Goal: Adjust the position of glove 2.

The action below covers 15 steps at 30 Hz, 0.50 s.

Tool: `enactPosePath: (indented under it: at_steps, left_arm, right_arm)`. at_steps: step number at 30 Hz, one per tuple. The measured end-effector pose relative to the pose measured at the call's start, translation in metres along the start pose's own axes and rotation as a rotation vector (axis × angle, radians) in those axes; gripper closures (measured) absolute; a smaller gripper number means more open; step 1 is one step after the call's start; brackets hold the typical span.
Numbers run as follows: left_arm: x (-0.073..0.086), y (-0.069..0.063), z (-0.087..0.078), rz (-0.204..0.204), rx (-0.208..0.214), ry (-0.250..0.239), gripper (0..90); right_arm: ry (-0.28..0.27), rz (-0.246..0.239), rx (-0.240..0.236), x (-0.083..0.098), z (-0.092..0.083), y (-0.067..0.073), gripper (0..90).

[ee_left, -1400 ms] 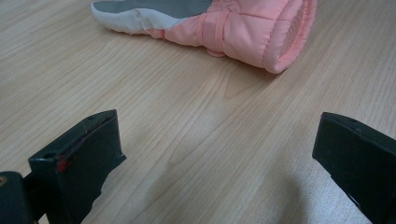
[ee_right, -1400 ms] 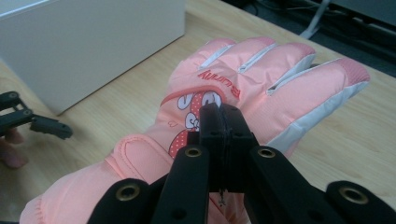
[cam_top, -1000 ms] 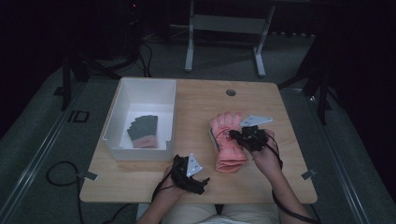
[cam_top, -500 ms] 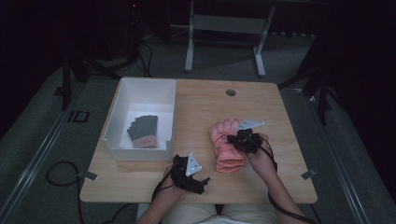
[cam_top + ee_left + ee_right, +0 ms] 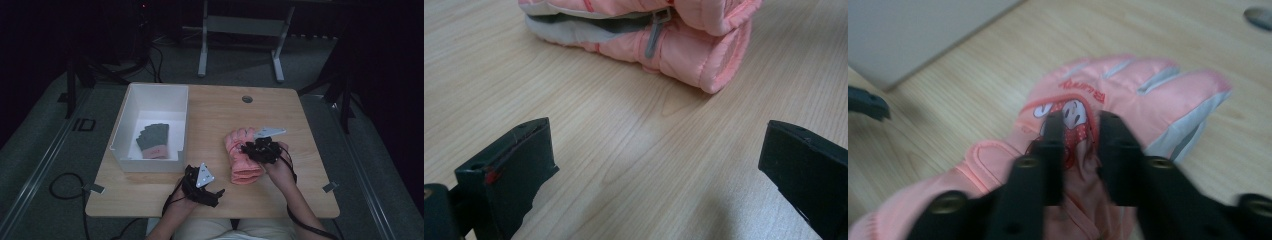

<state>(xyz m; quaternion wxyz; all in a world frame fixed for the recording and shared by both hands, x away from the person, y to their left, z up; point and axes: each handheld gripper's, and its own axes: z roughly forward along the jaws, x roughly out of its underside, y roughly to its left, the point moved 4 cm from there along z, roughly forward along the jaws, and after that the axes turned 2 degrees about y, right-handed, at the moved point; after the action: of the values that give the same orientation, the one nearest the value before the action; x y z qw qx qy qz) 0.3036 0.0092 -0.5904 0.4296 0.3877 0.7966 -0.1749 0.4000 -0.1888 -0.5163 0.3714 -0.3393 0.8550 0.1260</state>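
A pink padded glove (image 5: 240, 161) lies on the wooden table (image 5: 215, 115), right of centre, its fingers pointing away from me. My right gripper (image 5: 253, 150) sits on its back, shut on a pinch of fabric by the cartoon print (image 5: 1073, 112). In the right gripper view the gripper (image 5: 1080, 131) has pink cloth bunched between its jaws. My left gripper (image 5: 214, 194) rests near the front edge, open and holding nothing. Seen from the left gripper (image 5: 658, 139), the glove's folded cuff (image 5: 694, 47) lies a short way ahead.
A white box (image 5: 182, 125) stands at the table's left and holds a grey glove with a pink cuff (image 5: 154, 141). A round cable hole (image 5: 247, 99) sits near the far edge. Metal stand legs (image 5: 240, 45) rise behind the table.
My right gripper has shifted slightly left and nearer to me on the pink glove, and the glove's fingers have drawn back a little. The left gripper has stayed put.
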Motion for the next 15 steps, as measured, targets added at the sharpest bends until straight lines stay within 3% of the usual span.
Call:
enactPosePath:
  at_steps: [4, 8, 10, 12, 14, 15]
  left_arm:
    - [-0.005, -0.001, -0.006, -0.006, 0.011, -0.058, 1.1]
    - [-0.008, 0.000, -0.009, 0.001, 0.001, -0.076, 2.8]
    - [-0.008, 0.001, -0.009, -0.009, 0.002, -0.075, 2.8]
    - [-0.009, 0.001, -0.009, -0.021, -0.002, -0.064, 2.8]
    - [-0.009, 0.003, -0.010, -0.034, -0.009, -0.053, 3.3]
    - [-0.010, 0.004, -0.010, -0.045, -0.010, -0.043, 3.4]
  right_arm:
    - [-0.072, 0.018, -0.013, -0.006, -0.013, -0.002, 37.1]
    - [-0.091, 0.027, -0.059, -0.004, -0.019, -0.004, 14.9]
    - [-0.100, -0.002, -0.073, -0.002, -0.020, -0.003, 13.4]
    - [-0.075, -0.027, -0.046, 0.000, -0.021, -0.004, 14.4]
    - [-0.076, -0.011, -0.063, 0.001, -0.023, -0.005, 15.2]
    - [-0.080, -0.015, -0.047, 0.001, -0.024, -0.007, 16.7]
